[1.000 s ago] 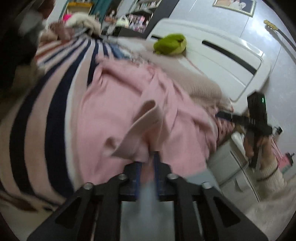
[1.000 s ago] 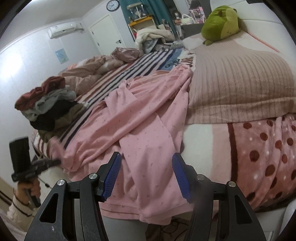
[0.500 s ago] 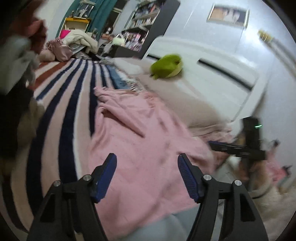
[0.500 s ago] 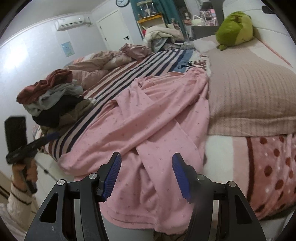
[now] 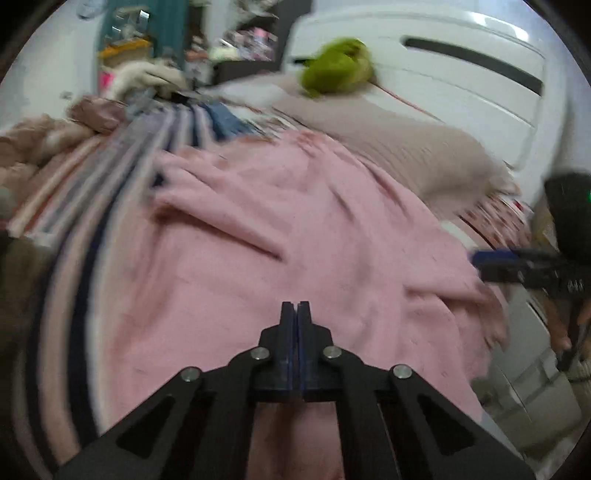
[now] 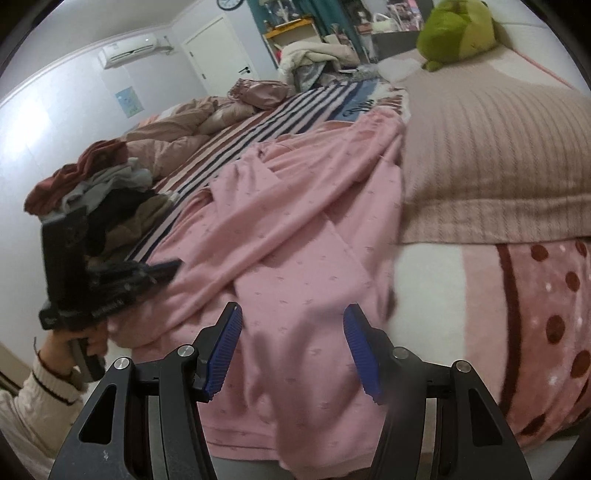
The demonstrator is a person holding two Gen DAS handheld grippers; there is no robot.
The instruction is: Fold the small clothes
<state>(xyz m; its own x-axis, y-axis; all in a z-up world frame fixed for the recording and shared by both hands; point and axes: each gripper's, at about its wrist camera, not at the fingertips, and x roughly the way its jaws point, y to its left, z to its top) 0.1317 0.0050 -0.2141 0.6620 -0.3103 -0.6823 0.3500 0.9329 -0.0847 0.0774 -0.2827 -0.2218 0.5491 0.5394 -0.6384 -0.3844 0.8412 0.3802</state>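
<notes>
A pink long-sleeved garment lies spread and creased across the bed, its lower part hanging over the near edge. My left gripper is shut just above the cloth, pads pressed together with nothing seen between them. In the right wrist view it is at the garment's left edge, held by a hand. My right gripper stands open above the hanging hem, with no cloth between the pads. In the left wrist view it shows at the garment's right side.
A pile of mixed clothes sits on the striped bed cover at the left. A beige ribbed pillow, a green plush toy and a dotted blanket lie to the right. The white headboard stands behind.
My left gripper let go of the pink fold it pinched, opened wide, then shut with nothing in it while sliding sideways along the bed edge. The garment lies flatter. The right gripper shifted slightly.
</notes>
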